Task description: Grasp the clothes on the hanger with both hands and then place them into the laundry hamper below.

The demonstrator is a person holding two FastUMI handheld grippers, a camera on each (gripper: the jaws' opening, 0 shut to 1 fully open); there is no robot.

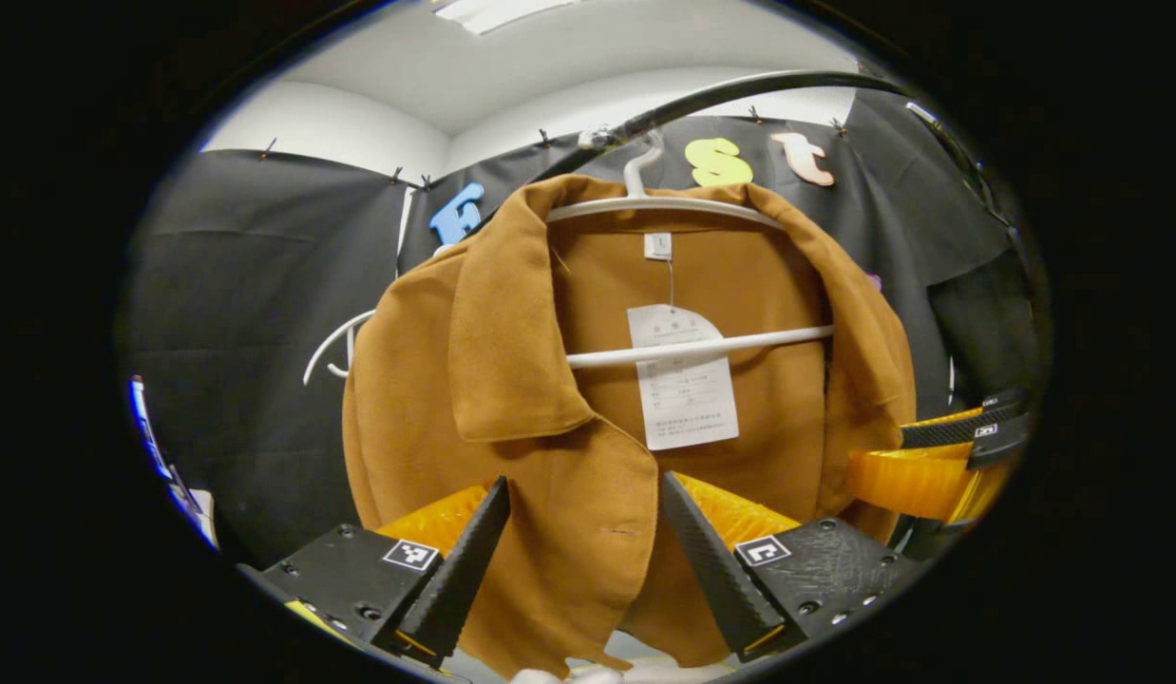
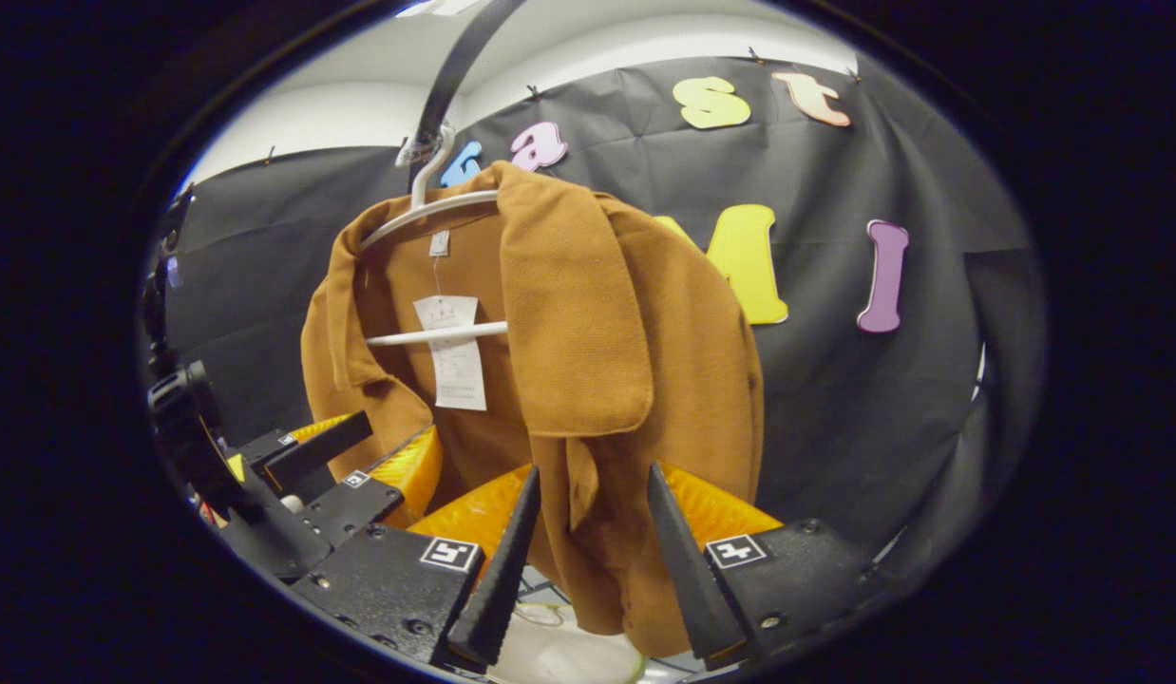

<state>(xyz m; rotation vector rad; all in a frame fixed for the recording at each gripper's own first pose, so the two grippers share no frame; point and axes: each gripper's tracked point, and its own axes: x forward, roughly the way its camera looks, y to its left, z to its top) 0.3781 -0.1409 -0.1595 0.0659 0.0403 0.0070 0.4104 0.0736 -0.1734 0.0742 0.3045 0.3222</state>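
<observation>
A brown jacket (image 1: 512, 399) hangs on a white hanger (image 1: 664, 204) from a black rail (image 1: 740, 90), with a paper tag (image 1: 683, 380) inside its collar. My left gripper (image 1: 583, 494) is open, its fingers standing on either side of the jacket's left front panel. In the right gripper view the same jacket (image 2: 588, 332) hangs from the hanger (image 2: 426, 209), and my right gripper (image 2: 593, 484) is open around the lower edge of the right front panel. The right gripper (image 1: 939, 456) also shows at the jacket's far side in the left gripper view. The left gripper (image 2: 341, 456) shows low at the left in the right gripper view.
A second white hanger (image 1: 331, 347) peeks out behind the jacket's shoulder. Something white (image 2: 550, 655) lies under the hem; I cannot tell whether it is the hamper. Black cloth walls (image 2: 882, 399) close in behind and at the sides.
</observation>
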